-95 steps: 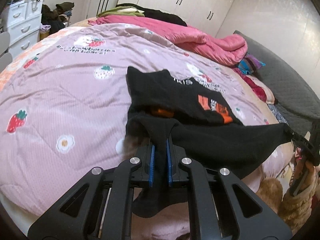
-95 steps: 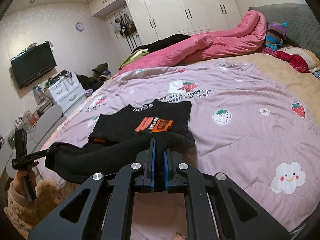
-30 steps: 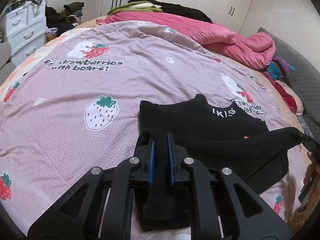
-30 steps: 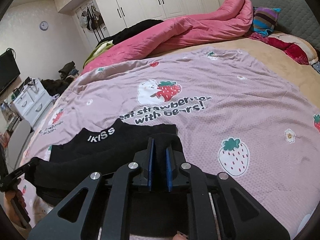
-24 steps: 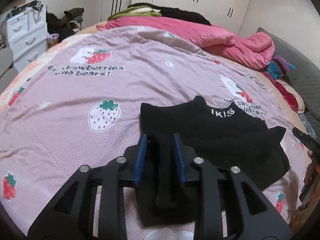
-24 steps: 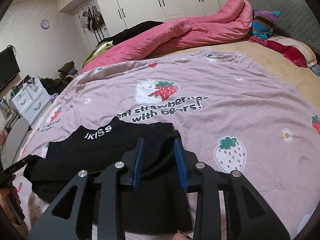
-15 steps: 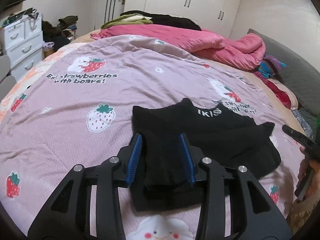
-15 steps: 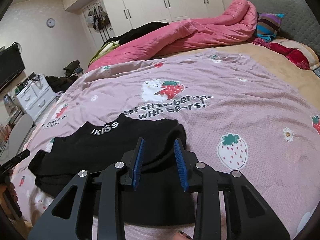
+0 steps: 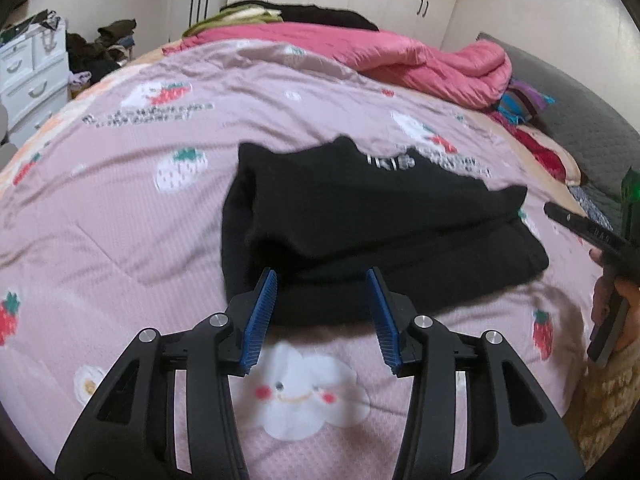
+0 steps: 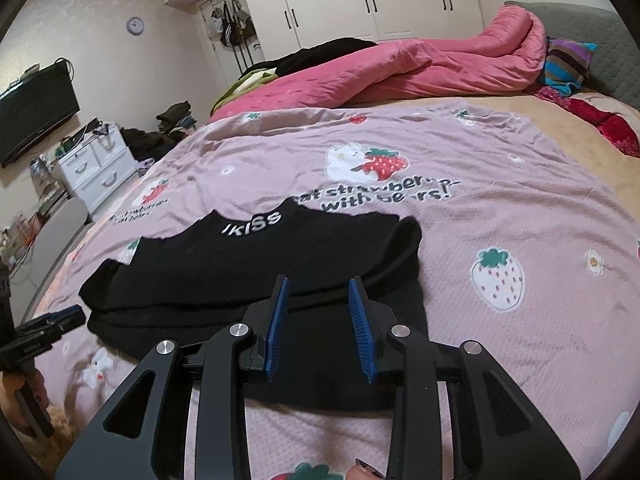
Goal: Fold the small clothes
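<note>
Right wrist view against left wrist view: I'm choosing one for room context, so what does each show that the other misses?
Only the right wrist view shows the wall clock and the dark TV. Only the left wrist view shows the cloud face print on the bedcover. Both share the folded black garment, the pink quilt, the white drawers, the wardrobe doors.

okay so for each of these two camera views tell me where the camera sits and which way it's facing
Left wrist: sits on the left gripper, looking down along its open fingers across the bed at the folded black top; the right gripper and hand show at the right edge.
Right wrist: sits on the right gripper, looking down over the same top towards the wardrobe; the left gripper shows at the left edge.
Shared: top, bed, pink duvet, wardrobe, drawers.
</note>
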`<state>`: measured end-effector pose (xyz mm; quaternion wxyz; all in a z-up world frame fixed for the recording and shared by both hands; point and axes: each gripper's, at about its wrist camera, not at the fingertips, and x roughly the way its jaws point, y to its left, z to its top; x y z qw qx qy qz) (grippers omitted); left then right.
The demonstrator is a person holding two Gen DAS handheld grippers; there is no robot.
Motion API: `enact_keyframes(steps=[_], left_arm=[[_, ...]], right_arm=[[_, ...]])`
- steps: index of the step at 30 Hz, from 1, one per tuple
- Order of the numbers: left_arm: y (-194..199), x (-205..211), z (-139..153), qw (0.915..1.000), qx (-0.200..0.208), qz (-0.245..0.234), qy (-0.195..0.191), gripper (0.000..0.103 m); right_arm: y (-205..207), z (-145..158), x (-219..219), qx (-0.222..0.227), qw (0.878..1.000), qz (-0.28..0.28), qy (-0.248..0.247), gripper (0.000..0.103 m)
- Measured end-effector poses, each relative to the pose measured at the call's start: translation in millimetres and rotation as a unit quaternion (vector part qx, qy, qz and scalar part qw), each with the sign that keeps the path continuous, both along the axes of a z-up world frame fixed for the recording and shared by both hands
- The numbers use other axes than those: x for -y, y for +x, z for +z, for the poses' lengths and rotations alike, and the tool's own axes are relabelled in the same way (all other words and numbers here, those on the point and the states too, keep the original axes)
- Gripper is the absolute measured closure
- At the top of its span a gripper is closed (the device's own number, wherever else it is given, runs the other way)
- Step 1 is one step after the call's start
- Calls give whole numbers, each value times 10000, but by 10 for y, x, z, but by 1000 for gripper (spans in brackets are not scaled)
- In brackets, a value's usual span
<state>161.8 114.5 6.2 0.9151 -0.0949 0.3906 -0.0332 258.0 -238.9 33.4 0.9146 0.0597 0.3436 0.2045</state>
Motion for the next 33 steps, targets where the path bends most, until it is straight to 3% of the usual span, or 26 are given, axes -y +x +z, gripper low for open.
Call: enact_keyframes(steps=[18, 33], left_arm=[[508, 102, -133, 9997, -191, -59, 148, 65], [1217, -269, -66, 9985, -190, 137, -503, 65]], right_arm=[[58, -417, -203, -444, 9976, 186, -499, 72], [593, -595, -477, -567, 9917, 327, -1110, 72]])
